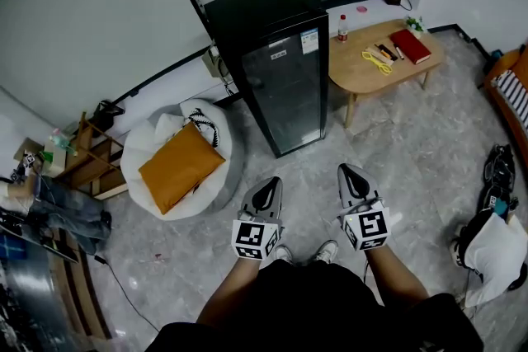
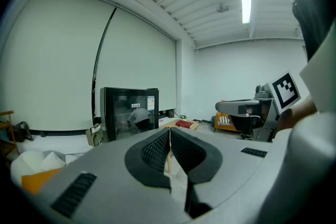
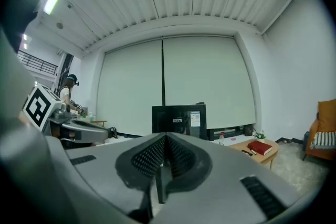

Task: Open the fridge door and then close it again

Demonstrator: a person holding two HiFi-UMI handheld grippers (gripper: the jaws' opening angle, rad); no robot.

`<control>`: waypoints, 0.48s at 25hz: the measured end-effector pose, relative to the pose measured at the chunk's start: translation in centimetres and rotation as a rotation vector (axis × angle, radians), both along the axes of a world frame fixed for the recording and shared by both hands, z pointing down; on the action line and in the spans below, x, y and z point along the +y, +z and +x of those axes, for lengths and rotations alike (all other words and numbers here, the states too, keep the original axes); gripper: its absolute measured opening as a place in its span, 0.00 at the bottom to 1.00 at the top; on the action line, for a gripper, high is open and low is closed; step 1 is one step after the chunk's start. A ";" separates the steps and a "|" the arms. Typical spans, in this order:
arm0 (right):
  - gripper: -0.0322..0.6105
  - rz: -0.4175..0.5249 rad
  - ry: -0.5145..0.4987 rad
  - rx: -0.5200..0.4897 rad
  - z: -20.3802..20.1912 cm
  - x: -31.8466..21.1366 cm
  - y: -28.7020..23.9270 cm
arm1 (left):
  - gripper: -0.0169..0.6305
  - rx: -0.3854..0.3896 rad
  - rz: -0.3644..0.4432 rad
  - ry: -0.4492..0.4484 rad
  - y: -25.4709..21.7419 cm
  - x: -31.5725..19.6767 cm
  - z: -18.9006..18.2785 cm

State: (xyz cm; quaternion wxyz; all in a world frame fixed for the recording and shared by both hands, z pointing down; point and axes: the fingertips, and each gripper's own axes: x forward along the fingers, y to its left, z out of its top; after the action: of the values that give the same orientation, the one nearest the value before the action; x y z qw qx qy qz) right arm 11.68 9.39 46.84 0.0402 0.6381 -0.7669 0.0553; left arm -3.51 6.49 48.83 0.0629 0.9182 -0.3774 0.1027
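A tall black fridge [image 1: 276,62] with a glass door stands against the far wall, its door closed. It also shows straight ahead in the left gripper view as the fridge [image 2: 129,111] and in the right gripper view as the fridge [image 3: 179,119]. My left gripper [image 1: 266,192] hangs in front of me over the floor, well short of the fridge, jaws shut with nothing between them. My right gripper [image 1: 352,176] is beside it at about the same distance, jaws also shut and empty.
A white beanbag [image 1: 183,161] with an orange cushion lies left of the fridge. A low wooden table [image 1: 384,62] with a red book, a bottle and small items stands to its right. Wooden shelving [image 1: 78,161] is at the left, bags and a chair at the right.
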 end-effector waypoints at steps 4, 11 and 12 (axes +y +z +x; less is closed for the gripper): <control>0.08 -0.028 -0.048 -0.032 0.3 0.1 0.8 | 0.06 -0.011 -0.004 -0.014 0.4 0.5 0.3; 0.08 -0.080 -0.091 -0.052 0.2 -1.3 2.6 | 0.06 -0.030 -0.008 -0.095 1.1 -2.5 -2.7; 0.08 -0.080 -0.092 -0.050 0.0 -1.8 2.6 | 0.06 -0.027 -0.009 -0.097 1.1 -3.1 -2.8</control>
State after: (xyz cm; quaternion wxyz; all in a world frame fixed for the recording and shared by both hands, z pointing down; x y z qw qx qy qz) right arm 11.64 7.57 49.45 0.0492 0.5984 -0.7934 0.0998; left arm -6.32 3.34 49.89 0.0667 0.8970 -0.4219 0.1135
